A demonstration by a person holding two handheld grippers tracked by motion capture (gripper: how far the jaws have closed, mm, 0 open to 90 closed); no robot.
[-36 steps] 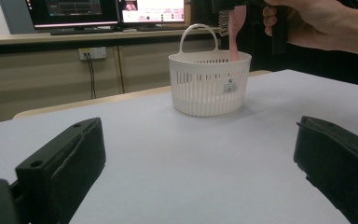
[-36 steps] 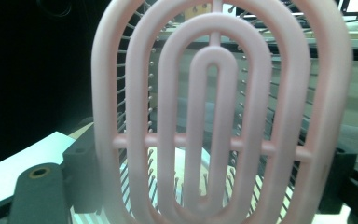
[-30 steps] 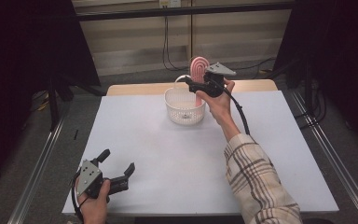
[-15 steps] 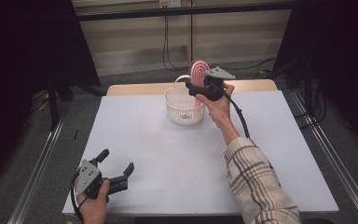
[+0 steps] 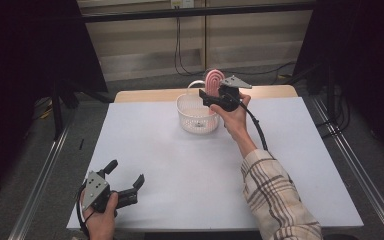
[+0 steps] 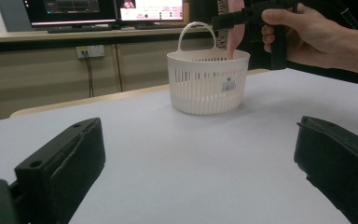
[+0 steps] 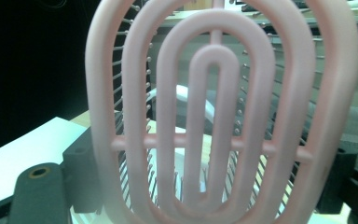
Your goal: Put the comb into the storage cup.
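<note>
A pink hairbrush [image 5: 212, 80] with an oval, ringed back stands upright over a white slatted basket [image 5: 192, 122] at the far middle of the table. My right gripper [image 5: 206, 97] is shut on it from the side. In the left gripper view the hairbrush [image 6: 233, 28] reaches down to the rim of the basket [image 6: 207, 86], held by the right gripper [image 6: 242, 16]. The right gripper view shows the hairbrush [image 7: 216, 51] up close between the jaws of my right gripper [image 7: 214, 179]. My left gripper [image 5: 126, 171] rests open and holds nothing at the near left corner; its jaws stand wide apart [image 6: 198, 126].
The white table [image 5: 180, 170] is bare between the basket and the left gripper. The basket's handle [image 6: 196, 28] stands upright. A wooden strip [image 5: 145, 95] runs along the far edge. Dark screens and cables stand behind it.
The right gripper with the hairbrush has sunk a little toward the basket. The left gripper has kept still.
</note>
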